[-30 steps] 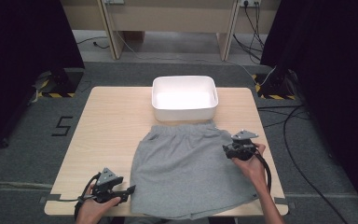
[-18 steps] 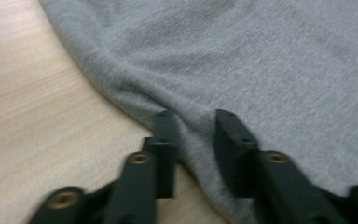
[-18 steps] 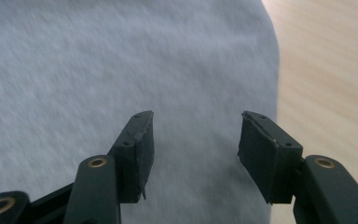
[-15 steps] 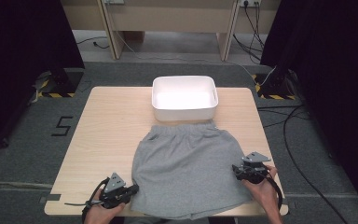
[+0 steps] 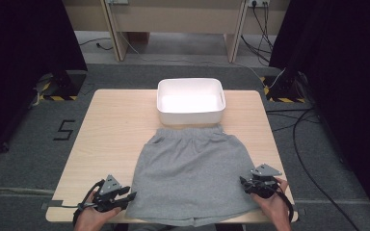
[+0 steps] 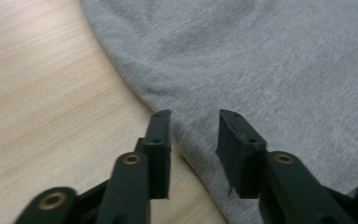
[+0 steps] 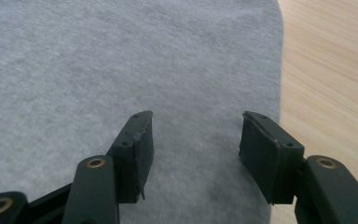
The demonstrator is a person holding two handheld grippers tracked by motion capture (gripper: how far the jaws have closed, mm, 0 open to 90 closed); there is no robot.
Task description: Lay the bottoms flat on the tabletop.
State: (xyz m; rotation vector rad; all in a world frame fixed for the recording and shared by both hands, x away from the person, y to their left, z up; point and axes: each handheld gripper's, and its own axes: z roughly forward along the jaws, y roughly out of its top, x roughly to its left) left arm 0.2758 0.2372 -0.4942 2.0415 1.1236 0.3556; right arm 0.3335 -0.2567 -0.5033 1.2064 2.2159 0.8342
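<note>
Grey shorts (image 5: 192, 168) lie spread flat on the wooden table (image 5: 115, 130), waistband toward the far side. My left gripper (image 5: 131, 196) sits at the near left hem corner. In the left gripper view its jaws (image 6: 193, 123) have just been opening and stand apart, with the edge of the shorts (image 6: 261, 60) running between them, untouched by the pads. My right gripper (image 5: 243, 183) is at the near right hem corner. Its open jaws (image 7: 196, 126) hover over the grey cloth (image 7: 121, 60) close to its right edge, holding nothing.
A white rectangular bin (image 5: 191, 115) stands just beyond the waistband at the table's far middle. Bare wood (image 6: 51, 84) lies left of the shorts and a narrower strip (image 7: 335, 70) right of them. Cables run over the floor at the right.
My right gripper has come from the shorts' right side near the waistband back toward the near right hem corner. My left gripper has stayed at the near left corner.
</note>
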